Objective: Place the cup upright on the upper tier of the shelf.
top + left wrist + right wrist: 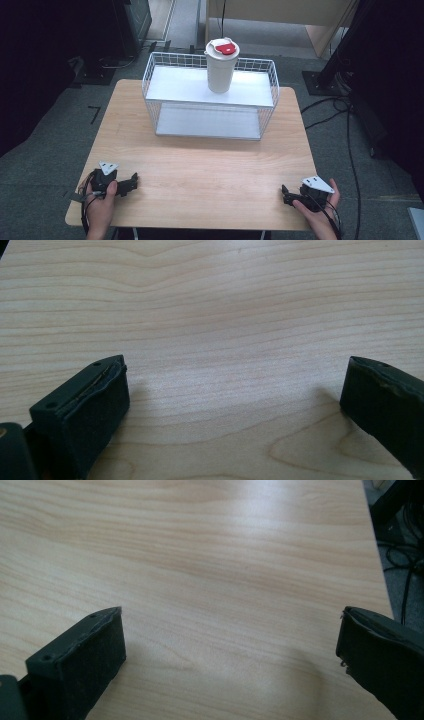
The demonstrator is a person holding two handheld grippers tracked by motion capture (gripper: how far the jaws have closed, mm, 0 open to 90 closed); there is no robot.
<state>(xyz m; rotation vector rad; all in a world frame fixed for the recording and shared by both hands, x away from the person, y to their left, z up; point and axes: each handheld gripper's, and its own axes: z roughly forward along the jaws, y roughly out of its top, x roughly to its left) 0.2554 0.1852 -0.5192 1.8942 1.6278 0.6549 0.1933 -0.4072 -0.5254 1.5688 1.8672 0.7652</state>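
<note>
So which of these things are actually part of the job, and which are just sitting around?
Likely part of the job:
- left gripper, open, resting on the table
- right gripper, open, also resting there
- white cup with a red-marked lid, on the wire rack's top shelf

Just around:
- cables on the floor
- black stand

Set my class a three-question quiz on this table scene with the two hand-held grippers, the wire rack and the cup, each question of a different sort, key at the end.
1. True or false: the white cup stands on the lower shelf of the wire rack.
2. What colour is the flap on the cup's lid?
3. How do the jaws of the left gripper and the right gripper stand? A) both open, holding nothing B) both shut C) one shut on the cup

Key
1. False: it stands upright on the upper shelf.
2. Red.
3. A; both rest near the table's front edge.
</note>
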